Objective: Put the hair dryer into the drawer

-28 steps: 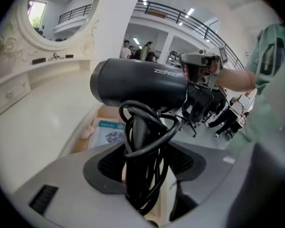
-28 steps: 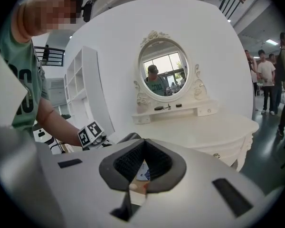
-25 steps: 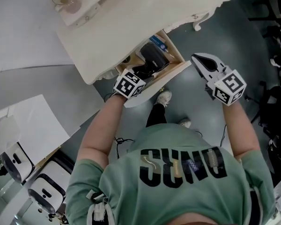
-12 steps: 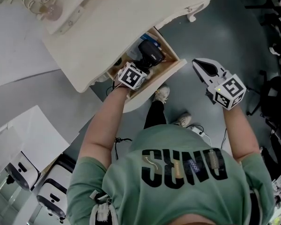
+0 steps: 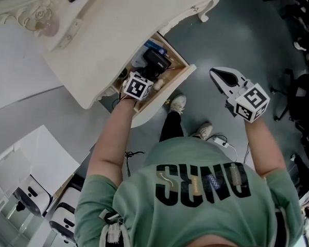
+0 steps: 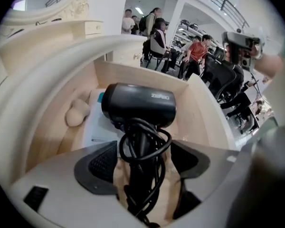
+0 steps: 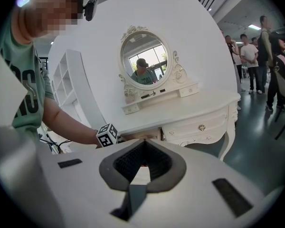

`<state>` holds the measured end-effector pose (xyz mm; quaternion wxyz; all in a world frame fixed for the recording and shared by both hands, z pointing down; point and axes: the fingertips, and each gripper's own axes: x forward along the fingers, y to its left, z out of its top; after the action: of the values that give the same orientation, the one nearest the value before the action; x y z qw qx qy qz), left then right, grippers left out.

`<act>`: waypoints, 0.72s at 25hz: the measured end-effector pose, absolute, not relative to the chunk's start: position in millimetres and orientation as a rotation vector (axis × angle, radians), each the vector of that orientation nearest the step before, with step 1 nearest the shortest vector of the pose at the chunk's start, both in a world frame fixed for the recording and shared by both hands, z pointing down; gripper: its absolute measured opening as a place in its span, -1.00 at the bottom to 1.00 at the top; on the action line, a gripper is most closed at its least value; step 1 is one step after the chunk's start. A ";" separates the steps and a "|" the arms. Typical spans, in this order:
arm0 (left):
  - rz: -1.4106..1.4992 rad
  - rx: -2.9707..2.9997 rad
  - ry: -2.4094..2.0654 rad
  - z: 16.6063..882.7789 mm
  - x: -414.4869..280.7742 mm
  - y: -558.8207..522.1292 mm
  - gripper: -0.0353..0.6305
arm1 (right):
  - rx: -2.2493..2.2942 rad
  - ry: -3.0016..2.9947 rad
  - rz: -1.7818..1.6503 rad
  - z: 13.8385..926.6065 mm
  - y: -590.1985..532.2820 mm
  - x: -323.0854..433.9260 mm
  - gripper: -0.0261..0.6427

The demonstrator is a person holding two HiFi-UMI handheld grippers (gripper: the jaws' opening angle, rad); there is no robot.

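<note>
The black hair dryer (image 6: 138, 104) lies in the open wooden drawer (image 6: 199, 108), its cord wound round the handle. In the head view the hair dryer (image 5: 155, 66) sits inside the drawer (image 5: 179, 77) of the white dressing table (image 5: 118, 30). My left gripper (image 6: 141, 152) reaches down into the drawer; its jaws have just been opening. The handle is between them with a gap showing on each side. From the head view the left gripper (image 5: 144, 84) is over the drawer's front. My right gripper (image 5: 217, 73) hangs to the right over the floor, shut and empty.
A beige rounded object (image 6: 76, 113) and a white-and-blue box (image 6: 96, 127) also lie in the drawer. The table carries an oval mirror (image 7: 143, 63). The person's shoes (image 5: 179, 104) are below the drawer. People and chairs stand behind; white machines (image 5: 28, 199) are at lower left.
The left gripper sank deeper into the drawer with the hair dryer, and its jaws spread away from the handle. The right gripper drifted slightly and stayed shut.
</note>
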<state>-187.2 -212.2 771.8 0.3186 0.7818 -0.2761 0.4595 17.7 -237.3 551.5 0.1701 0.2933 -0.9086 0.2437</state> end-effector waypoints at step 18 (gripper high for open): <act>0.712 2.510 -0.820 544.1 -95.5 -220.7 0.13 | 1.166 -2.620 0.639 457.1 -182.6 127.0 -0.94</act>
<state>-95.5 -220.7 544.1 0.2022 0.8989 -0.2936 0.2549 127.0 -182.6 457.1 0.1018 0.3947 -0.8872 0.2163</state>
